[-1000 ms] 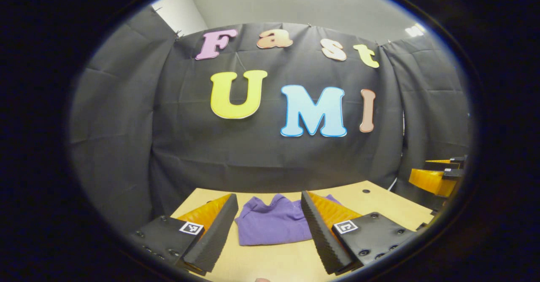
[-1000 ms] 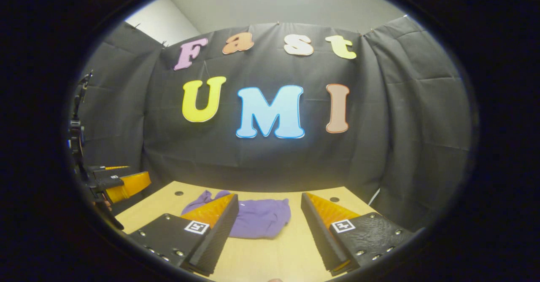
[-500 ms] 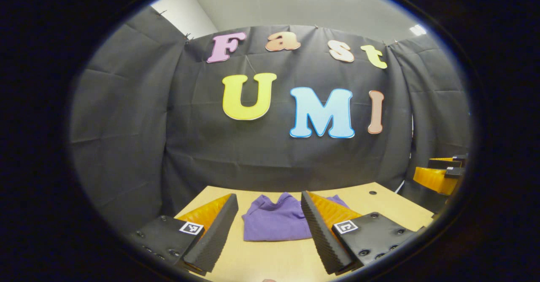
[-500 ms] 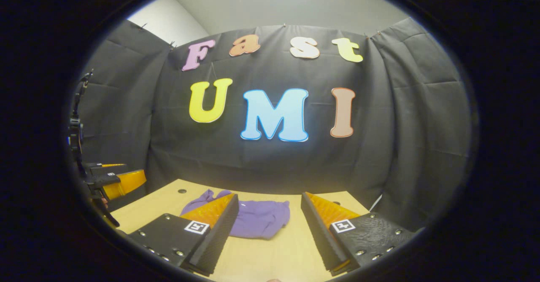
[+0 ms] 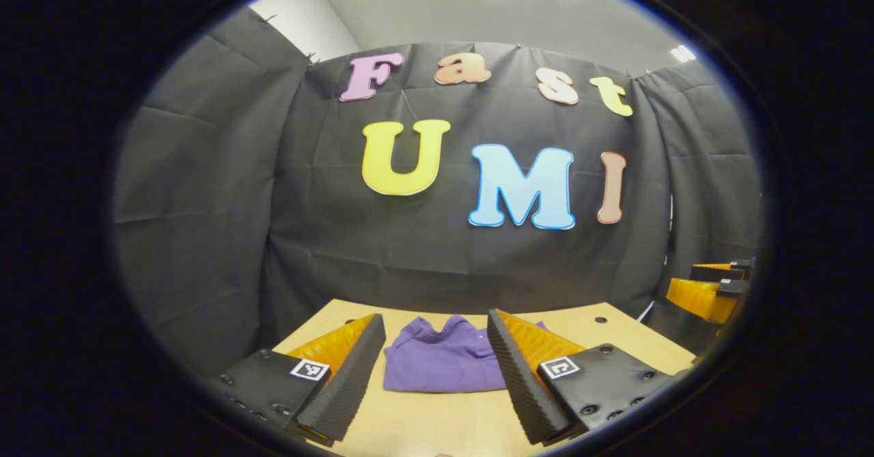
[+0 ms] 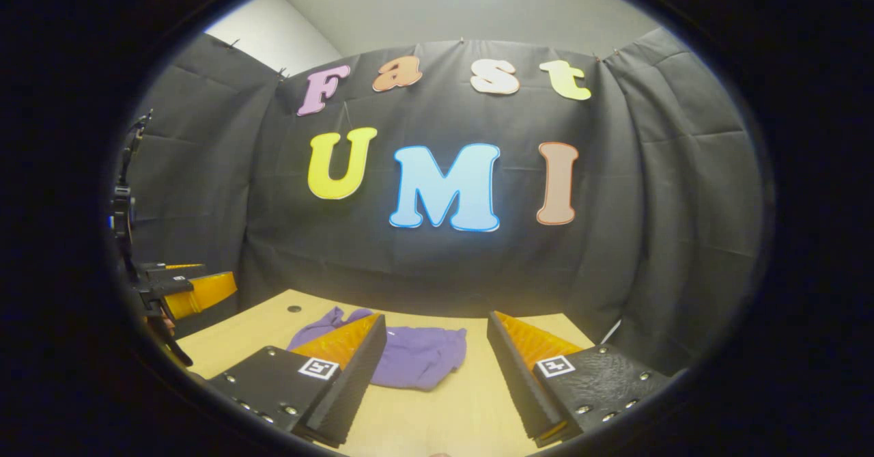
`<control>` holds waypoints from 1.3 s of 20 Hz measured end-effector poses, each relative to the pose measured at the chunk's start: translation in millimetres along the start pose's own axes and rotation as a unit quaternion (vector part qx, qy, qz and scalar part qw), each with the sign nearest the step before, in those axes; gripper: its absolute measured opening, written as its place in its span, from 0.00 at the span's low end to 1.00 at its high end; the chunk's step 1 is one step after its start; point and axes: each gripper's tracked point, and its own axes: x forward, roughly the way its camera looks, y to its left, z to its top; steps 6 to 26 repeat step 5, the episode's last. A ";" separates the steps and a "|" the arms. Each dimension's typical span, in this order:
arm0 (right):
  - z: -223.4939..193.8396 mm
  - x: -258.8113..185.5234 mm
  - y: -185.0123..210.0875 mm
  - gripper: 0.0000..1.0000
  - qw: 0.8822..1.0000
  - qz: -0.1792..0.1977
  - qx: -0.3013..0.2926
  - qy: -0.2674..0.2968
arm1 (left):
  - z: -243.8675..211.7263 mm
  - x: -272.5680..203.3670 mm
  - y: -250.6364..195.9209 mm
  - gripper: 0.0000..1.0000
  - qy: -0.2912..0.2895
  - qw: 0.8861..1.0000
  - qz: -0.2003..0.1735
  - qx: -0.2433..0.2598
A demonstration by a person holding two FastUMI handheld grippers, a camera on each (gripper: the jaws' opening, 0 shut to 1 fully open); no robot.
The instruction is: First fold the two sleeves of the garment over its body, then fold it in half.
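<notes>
The soft purple cloth garment (image 5: 442, 365) lies bunched on the light wooden bench (image 5: 437, 423), ahead of both grippers. It looks light and limp, so I'd pinch a sleeve end or hem. The left gripper (image 5: 437, 368) and right gripper (image 6: 437, 368) hold their fingers wide apart, empty. The right gripper view shows the garment's rumpled right edge.

Left gripper view low over the desk (image 5: 423, 430) near edge, facing the back wall, right gripper view alike from further right, both sharing the purple garment (image 5: 444, 365) at 12 o'clock.
</notes>
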 end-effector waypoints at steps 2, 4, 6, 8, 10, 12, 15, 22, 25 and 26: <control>-2.3 0.2 -5.5 0.89 1.000 0.006 -0.004 -0.001 | -0.7 1.6 -6.1 0.94 -0.001 1.000 0.005 -0.004; -6.3 0.4 -11.4 0.89 1.000 0.009 -0.013 -0.003 | -2.0 0.0 -11.1 0.94 -0.005 1.000 0.008 0.002; -7.8 1.9 -12.8 0.89 1.000 0.011 -0.014 -0.004 | -2.3 0.3 -9.7 0.94 -0.006 1.000 0.012 0.011; -7.8 1.9 -12.8 0.89 1.000 0.011 -0.014 -0.004 | -2.3 0.3 -9.7 0.94 -0.006 1.000 0.012 0.011; -7.8 1.9 -12.8 0.89 1.000 0.011 -0.014 -0.004 | -2.3 0.3 -9.7 0.94 -0.006 1.000 0.012 0.011; -7.8 1.9 -12.8 0.89 1.000 0.011 -0.014 -0.004 | -2.3 0.3 -9.7 0.94 -0.006 1.000 0.012 0.011; -7.8 1.9 -12.8 0.89 1.000 0.011 -0.014 -0.004 | -2.3 0.3 -9.7 0.94 -0.006 1.000 0.012 0.011; -7.8 1.9 -12.8 0.89 1.000 0.011 -0.014 -0.004 | -2.3 0.3 -9.7 0.94 -0.006 1.000 0.012 0.011; -7.8 1.9 -12.8 0.89 1.000 0.011 -0.014 -0.004 | -2.3 0.3 -9.7 0.94 -0.006 1.000 0.012 0.011; -7.8 1.9 -12.8 0.89 1.000 0.011 -0.014 -0.004 | -2.3 0.3 -9.7 0.94 -0.006 1.000 0.012 0.011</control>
